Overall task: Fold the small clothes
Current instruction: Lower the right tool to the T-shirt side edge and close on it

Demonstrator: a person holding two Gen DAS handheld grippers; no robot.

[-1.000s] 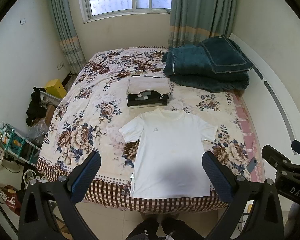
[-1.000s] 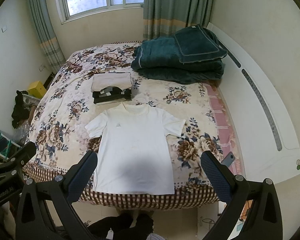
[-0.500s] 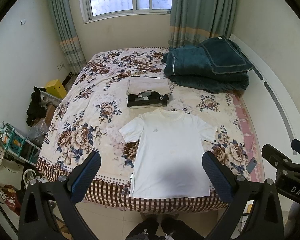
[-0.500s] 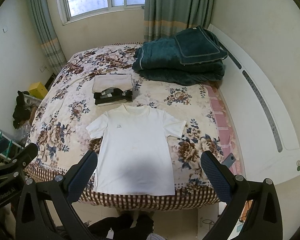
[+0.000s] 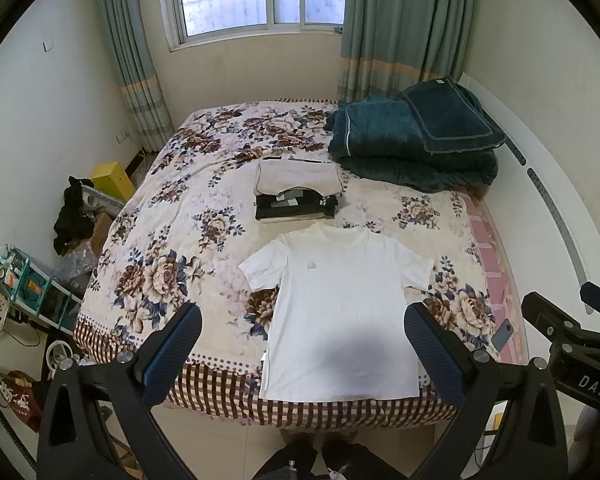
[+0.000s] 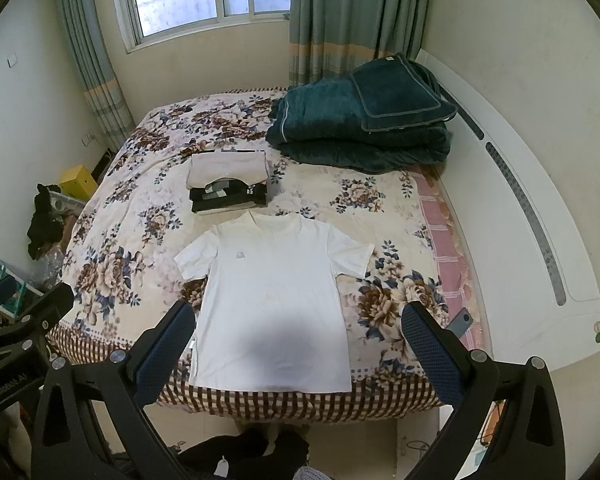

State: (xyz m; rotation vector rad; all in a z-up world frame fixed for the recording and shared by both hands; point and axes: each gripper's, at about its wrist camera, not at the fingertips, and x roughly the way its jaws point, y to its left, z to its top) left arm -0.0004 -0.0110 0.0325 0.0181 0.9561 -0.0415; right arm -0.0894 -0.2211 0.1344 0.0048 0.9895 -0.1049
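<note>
White T-shirt (image 5: 342, 312) spread flat on floral bed (image 5: 172, 240), both tools (image 5: 300, 344) (image 6: 296, 340) wide, empty.

White T-shirt (image 5: 342, 312); floral bedspread (image 5: 172, 256) with brown-checked edge; teal blanket (image 5: 412, 140); blue-padded fingers (image 5: 172, 354).

The left hand-held gripper (image 5: 300, 344) occupies the lower frame, its blue-padded jaws spread wide and holding nothing. Between them, at centre frame, a white T-shirt (image 5: 340, 312) lies flat on the floral bed (image 5: 172, 248). Folded clothes (image 5: 296, 196) are stacked just above its collar; a teal blanket (image 5: 412, 144) lies upper right.
</note>
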